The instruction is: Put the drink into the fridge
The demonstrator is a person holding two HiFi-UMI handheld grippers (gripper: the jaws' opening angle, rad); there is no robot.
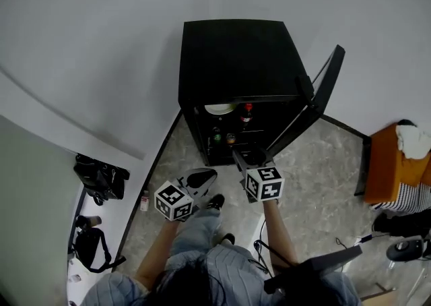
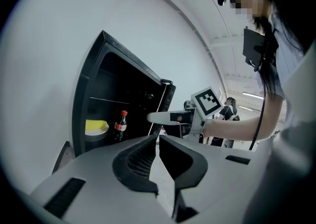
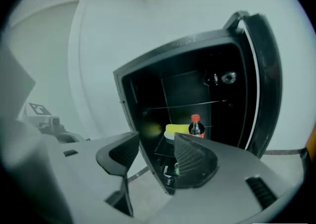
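Right gripper [image 3: 157, 141]: jaws apart, holding nothing. Left gripper [image 2: 158, 138]: jaws closed together, empty. Ahead, the drink [image 3: 196, 126], a dark cola bottle with red cap and label, stands upright on a shelf inside the black fridge [image 3: 148, 75], just beside a yellow bowl [image 3: 175, 130]. The door [image 3: 264, 70] stands wide open at right; stone floor [image 1: 323, 163] lies in front.

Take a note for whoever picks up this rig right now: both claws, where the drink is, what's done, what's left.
Left claw: shut, nothing in it, held back from the fridge.
Right claw: open, nothing between the jaws, pointed into the fridge.
Drink: the cola bottle stands upright on a shelf inside, beside a yellow item in a white bowl.
Done: the drink appears to be placed.
Left: the door stands open; closing it is probably next.
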